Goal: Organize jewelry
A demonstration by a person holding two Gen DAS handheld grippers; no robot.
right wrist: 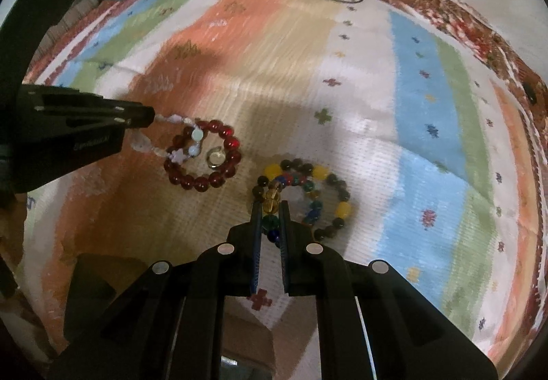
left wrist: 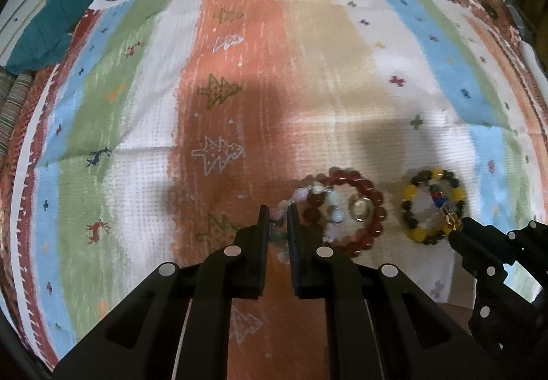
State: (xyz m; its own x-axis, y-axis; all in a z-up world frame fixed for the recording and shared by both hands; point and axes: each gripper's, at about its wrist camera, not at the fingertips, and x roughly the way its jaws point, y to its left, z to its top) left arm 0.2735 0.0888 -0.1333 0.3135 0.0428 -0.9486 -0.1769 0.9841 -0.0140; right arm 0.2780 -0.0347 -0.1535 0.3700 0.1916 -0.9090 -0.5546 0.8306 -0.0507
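Progress: early; nothing sorted yet.
Left gripper: clamped on pale pastel bead strand, lower centre.
Right gripper: clamped on multicoloured glass-bead string.
Left: dark-red bead bracelet, small metal ring, yellow-and-dark bead bracelet are untouched.

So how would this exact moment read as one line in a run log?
left gripper: shut on pale bead strand | right gripper: shut on multicolour bead strand | red bracelet, ring: on rug

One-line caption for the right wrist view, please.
Right gripper pinches a multicoloured bead strand inside the yellow-and-dark bracelet on the patterned cloth.
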